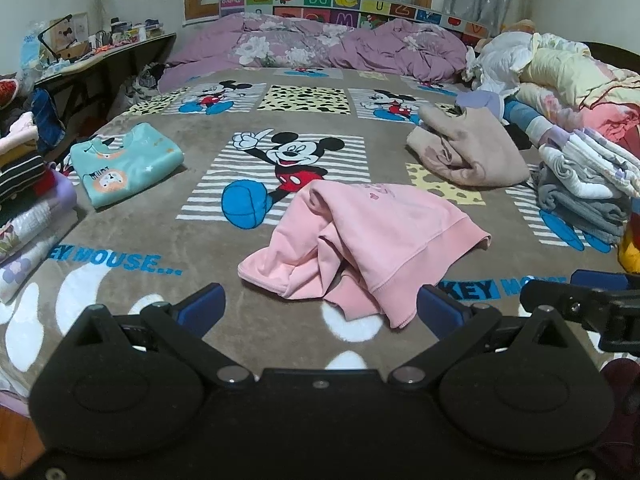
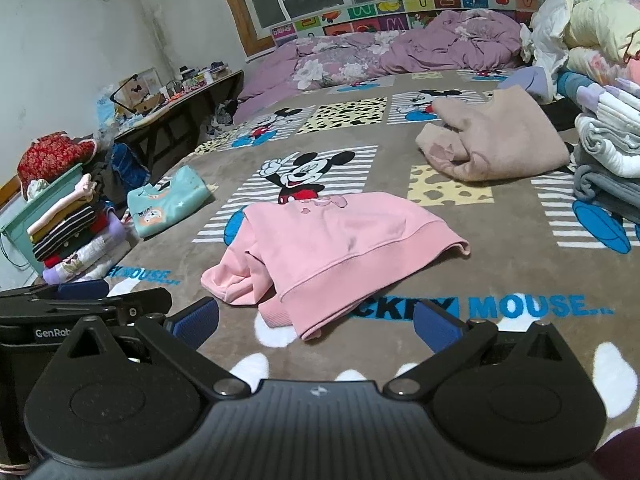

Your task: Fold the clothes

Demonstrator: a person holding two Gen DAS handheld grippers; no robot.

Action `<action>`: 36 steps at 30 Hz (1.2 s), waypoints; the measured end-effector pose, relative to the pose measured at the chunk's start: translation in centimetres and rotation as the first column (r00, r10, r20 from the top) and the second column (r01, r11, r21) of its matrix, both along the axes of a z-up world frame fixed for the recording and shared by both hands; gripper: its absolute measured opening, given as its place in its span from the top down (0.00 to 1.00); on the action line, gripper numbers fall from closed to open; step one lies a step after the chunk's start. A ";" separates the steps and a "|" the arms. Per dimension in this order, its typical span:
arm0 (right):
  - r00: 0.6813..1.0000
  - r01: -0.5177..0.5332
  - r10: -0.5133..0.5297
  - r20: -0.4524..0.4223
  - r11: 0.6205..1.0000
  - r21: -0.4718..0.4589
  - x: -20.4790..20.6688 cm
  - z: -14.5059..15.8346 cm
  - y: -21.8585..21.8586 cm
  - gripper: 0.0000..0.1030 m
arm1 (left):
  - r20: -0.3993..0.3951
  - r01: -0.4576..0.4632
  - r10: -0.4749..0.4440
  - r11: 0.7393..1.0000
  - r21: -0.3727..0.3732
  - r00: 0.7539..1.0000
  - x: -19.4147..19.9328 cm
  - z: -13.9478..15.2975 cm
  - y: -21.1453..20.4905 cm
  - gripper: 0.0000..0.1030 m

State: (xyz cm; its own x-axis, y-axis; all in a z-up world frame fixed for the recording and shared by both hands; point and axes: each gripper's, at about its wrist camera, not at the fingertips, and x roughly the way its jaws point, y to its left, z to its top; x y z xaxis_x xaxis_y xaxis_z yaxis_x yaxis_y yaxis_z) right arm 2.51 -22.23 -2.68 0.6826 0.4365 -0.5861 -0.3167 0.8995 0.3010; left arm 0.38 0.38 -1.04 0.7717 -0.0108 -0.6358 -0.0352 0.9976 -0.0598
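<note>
While both tools hang low over the bed, the pink sweatshirt (image 1: 360, 240) lies crumpled on the Mickey Mouse blanket (image 1: 160, 208) just ahead of them, touching neither. Seen from the left wrist, the left gripper (image 1: 320, 306) has its blue-padded fingers (image 1: 202, 306) spread wide with nothing between them, and the sweatshirt's ribbed hem hangs down toward the gap, nearer the right-hand finger than the left-hand one. From the right wrist, the right gripper (image 2: 316, 322) is likewise spread wide and empty, with the same pink sweatshirt (image 2: 332, 236) directly ahead and its bunched sleeve and hem reaching closest to the space between the fingers (image 2: 436, 326). The two tools sit side by side: the right one shows at the right edge of the left view, and the left one at the left edge of the right view. Farther ahead and to the left of the left gripper rests a folded teal shirt (image 1: 126, 164), flat on the blanket. Ahead and to the right of both lies a loosely folded beige garment (image 1: 468, 148), well apart from the sweatshirt. Beyond it on the right stands a stack of white and grey folded laundry (image 1: 584, 188), and at the far left a pile of folded clothes (image 2: 76, 236). A purple floral quilt (image 1: 320, 44) is heaped at the far end of the bed.
</note>
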 end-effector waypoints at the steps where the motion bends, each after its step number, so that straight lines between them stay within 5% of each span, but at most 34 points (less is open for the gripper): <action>1: 1.000 0.000 0.000 -0.001 1.000 -0.003 0.0 0.0 0.0 0.00 | 0.000 0.000 0.000 1.000 0.000 1.000 0.0 0.0 0.0 0.00; 26: 0.999 -0.036 0.036 -0.007 0.999 0.037 0.8 -1.0 -0.1 0.00 | -0.030 -0.017 0.017 1.000 0.000 0.999 1.3 -1.1 0.0 0.00; 36: 1.000 -0.015 0.014 0.027 0.998 0.055 3.7 -2.0 -1.1 0.00 | -0.078 -0.019 0.010 0.993 -0.121 0.997 3.5 -3.1 2.0 0.00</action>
